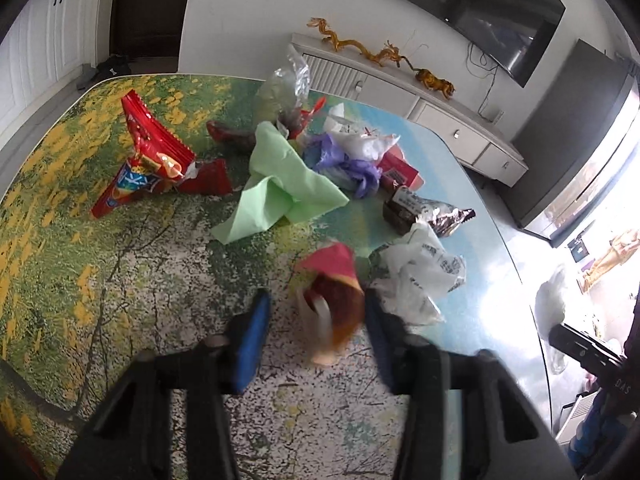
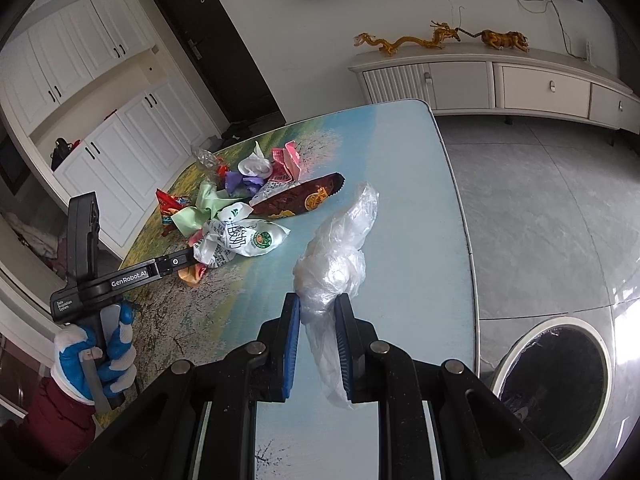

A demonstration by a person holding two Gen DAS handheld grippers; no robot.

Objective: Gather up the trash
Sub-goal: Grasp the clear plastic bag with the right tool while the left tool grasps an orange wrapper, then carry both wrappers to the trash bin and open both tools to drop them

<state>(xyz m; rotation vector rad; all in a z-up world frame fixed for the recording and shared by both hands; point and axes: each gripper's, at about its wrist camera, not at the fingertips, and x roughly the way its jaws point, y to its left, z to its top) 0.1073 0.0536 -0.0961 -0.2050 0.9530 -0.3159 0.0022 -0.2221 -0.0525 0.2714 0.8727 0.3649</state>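
A pile of trash lies on the table with the landscape print (image 1: pixel 120 260). My left gripper (image 1: pixel 316 300) is open around a red and orange wrapper (image 1: pixel 334 292), which looks blurred; its jaws stand apart on either side of it. A white printed bag (image 1: pixel 420 276) lies just to its right. My right gripper (image 2: pixel 318 304) is shut on a clear plastic bag (image 2: pixel 340 248) and holds it over the table's blue part (image 2: pixel 400 152). The left gripper also shows in the right wrist view (image 2: pixel 188 262), held by a gloved hand (image 2: pixel 96 356).
A green sheet (image 1: pixel 276 184), red snack bags (image 1: pixel 152 152), a purple bag (image 1: pixel 344 164) and a brown foil wrapper (image 1: pixel 424 210) lie mid-table. A round bin (image 2: pixel 556 388) stands on the floor at right of the table. A white sideboard (image 2: pixel 500 84) runs along the far wall.
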